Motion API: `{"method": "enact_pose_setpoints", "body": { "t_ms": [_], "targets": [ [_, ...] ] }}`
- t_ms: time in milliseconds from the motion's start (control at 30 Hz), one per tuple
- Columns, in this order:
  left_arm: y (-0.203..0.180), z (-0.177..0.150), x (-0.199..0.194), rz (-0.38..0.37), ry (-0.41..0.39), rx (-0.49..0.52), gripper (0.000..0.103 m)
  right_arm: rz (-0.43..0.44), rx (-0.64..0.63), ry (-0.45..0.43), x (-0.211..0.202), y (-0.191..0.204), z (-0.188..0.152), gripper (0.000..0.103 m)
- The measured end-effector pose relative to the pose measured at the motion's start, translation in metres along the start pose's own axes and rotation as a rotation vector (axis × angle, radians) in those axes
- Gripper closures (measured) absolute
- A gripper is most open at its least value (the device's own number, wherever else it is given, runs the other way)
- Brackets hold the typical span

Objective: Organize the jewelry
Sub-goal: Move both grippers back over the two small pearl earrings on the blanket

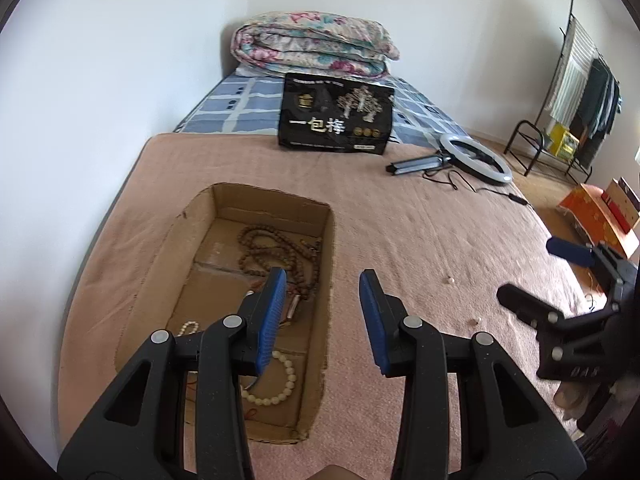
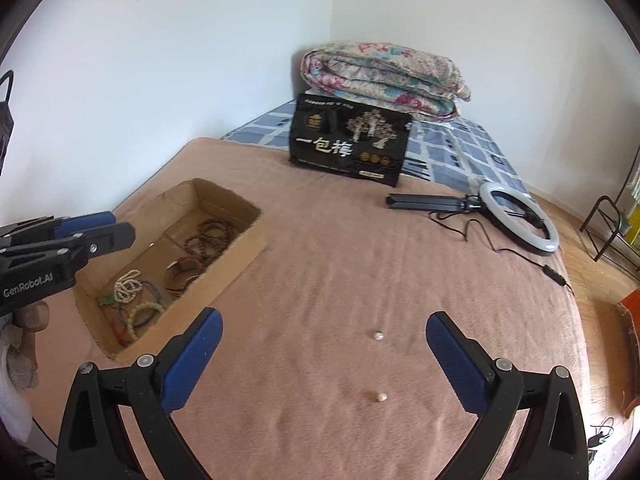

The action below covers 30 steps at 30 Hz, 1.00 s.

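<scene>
A cardboard box (image 1: 320, 220) (image 2: 248, 240) sits on the pink blanket and holds a brown bead necklace (image 1: 276, 248) (image 2: 210, 236), pale bead bracelets (image 1: 280, 384) (image 2: 128, 284) and other cords. Two small pearl-like pieces lie on the blanket, one farther (image 2: 378, 335) (image 1: 450, 279) and one nearer (image 2: 380, 397) (image 1: 474, 321). My left gripper (image 1: 324, 292) (image 2: 108, 228) is open and empty above the box's right wall. My right gripper (image 2: 324, 336) (image 1: 524, 272) is open and empty, with both pieces between its fingers.
A black printed bag (image 2: 350, 140) stands at the far side of the blanket, with a folded floral quilt (image 2: 384, 76) behind it. A ring light with stand and cable (image 2: 516, 216) lies at the right. The bed edge and floor are at the right.
</scene>
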<state>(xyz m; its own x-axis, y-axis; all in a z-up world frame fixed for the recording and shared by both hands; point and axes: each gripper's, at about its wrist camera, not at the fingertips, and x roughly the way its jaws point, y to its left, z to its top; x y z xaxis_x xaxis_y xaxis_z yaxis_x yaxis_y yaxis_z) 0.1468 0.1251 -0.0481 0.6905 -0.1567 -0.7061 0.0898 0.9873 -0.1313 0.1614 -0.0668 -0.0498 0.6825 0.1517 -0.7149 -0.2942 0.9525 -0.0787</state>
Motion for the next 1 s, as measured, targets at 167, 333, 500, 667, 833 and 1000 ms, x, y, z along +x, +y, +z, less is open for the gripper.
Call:
{"method": "enact_pose_setpoints", "body": {
  "t_ms": [167,333,500,667,833,1000],
  "targets": [
    [-0.021,-0.002,0.01,-0.029,0.024,0.046,0.065,0.005,0.053,0.004,0.001,-0.039,-0.004,0.0],
    [-0.044,-0.004,0.021,-0.06,0.046,0.085,0.065,-0.007,0.09,0.04,0.008,-0.074,-0.008,0.0],
    [-0.066,-0.007,0.031,-0.087,0.065,0.121,0.065,0.024,0.136,0.08,0.014,-0.096,-0.016,0.001],
    [-0.085,-0.007,0.044,-0.121,0.087,0.15,0.065,0.087,0.151,0.134,0.024,-0.105,-0.034,0.013],
    [-0.101,-0.009,0.061,-0.163,0.113,0.17,0.065,0.126,0.144,0.17,0.034,-0.105,-0.055,0.029],
    [-0.117,-0.009,0.079,-0.196,0.141,0.178,0.065,0.158,0.135,0.198,0.045,-0.1,-0.07,0.039]
  ]
}}
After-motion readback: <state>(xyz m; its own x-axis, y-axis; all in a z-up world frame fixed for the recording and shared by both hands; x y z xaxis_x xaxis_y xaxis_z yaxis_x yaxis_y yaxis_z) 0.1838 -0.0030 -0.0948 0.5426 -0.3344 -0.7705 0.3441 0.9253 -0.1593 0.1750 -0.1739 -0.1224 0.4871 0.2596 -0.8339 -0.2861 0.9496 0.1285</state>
